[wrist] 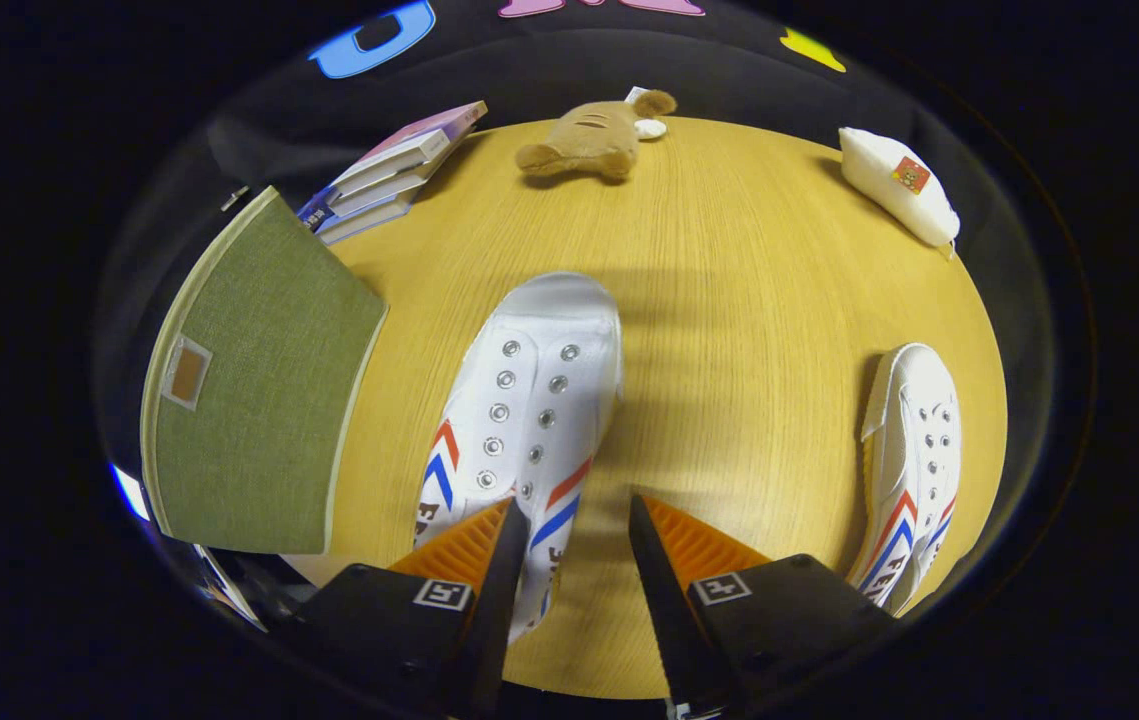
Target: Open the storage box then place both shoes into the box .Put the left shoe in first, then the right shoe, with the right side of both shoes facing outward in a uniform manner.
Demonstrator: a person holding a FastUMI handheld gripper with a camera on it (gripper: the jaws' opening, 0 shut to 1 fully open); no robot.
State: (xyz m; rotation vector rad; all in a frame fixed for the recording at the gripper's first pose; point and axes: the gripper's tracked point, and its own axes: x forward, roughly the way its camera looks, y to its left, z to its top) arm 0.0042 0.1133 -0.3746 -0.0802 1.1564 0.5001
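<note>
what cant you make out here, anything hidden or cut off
Gripper view:
- Near shoe: its heel lies under the claw, whose fingers are open.
- Green storage box: the closed lid hides its inside.
- Far shoe: heel cut off at the edge.
- Books: partly behind the box.
- White pouch: label too small.

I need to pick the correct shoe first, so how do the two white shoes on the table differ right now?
The near shoe lies just ahead of the open gripper, its heel end partly under one finger; the far shoe sits off to the side, clear of both fingers. The near shoe is next to the green storage box; the far shoe is not. Both are white, unlaced, with red and blue stripes, toes pointing away.
</note>
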